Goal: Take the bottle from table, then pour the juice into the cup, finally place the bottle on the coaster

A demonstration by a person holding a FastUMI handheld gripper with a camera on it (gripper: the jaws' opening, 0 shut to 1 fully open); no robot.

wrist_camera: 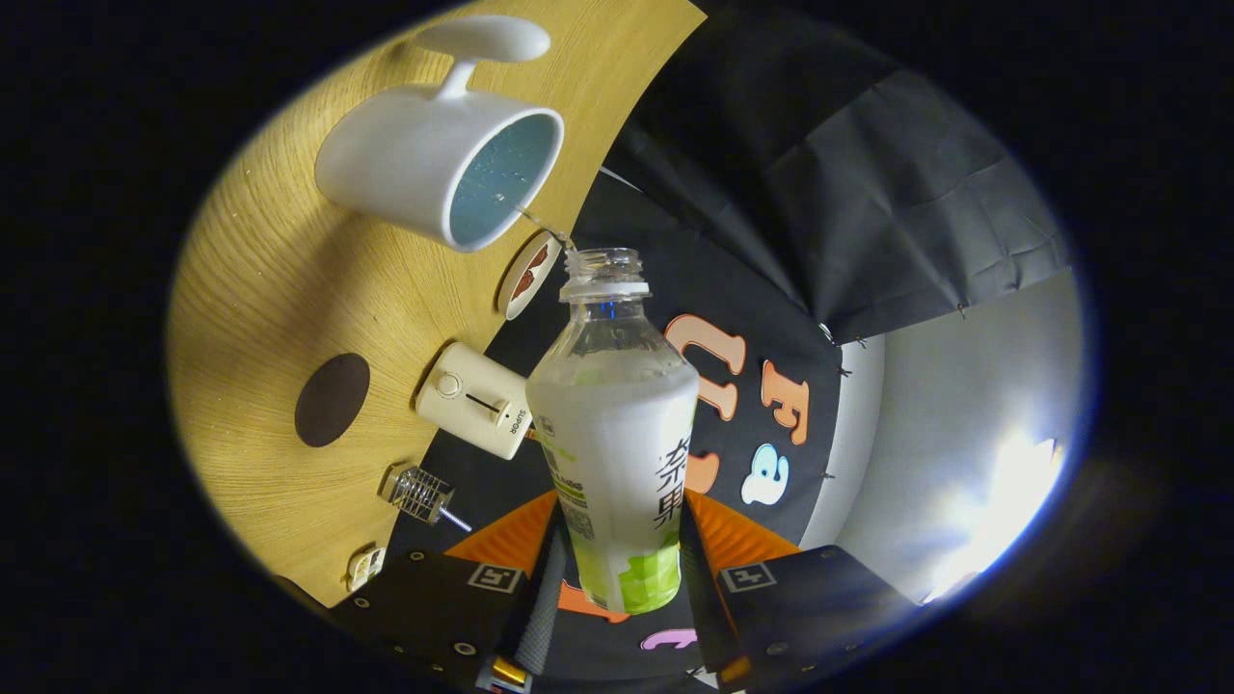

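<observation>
Gripper view: gripper (622, 564) clamps bottle (617, 434), seemingly trickling juice into cup (439, 164)

The clear plastic bottle (617, 424) sits between the gripper (622, 559) fingers, its mouth just beside the white ceramic cup (415, 164) on the wooden table (260, 289); the dark round coaster (332, 399) lies apart from the cup, toward the table's edge.

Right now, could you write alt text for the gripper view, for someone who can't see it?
The gripper is shut on an uncapped bottle, tipped so a thin stream runs from its mouth into a white cup on the wooden table. Also on the table: a dark round coaster, a small white appliance and a small metal coil.
</observation>
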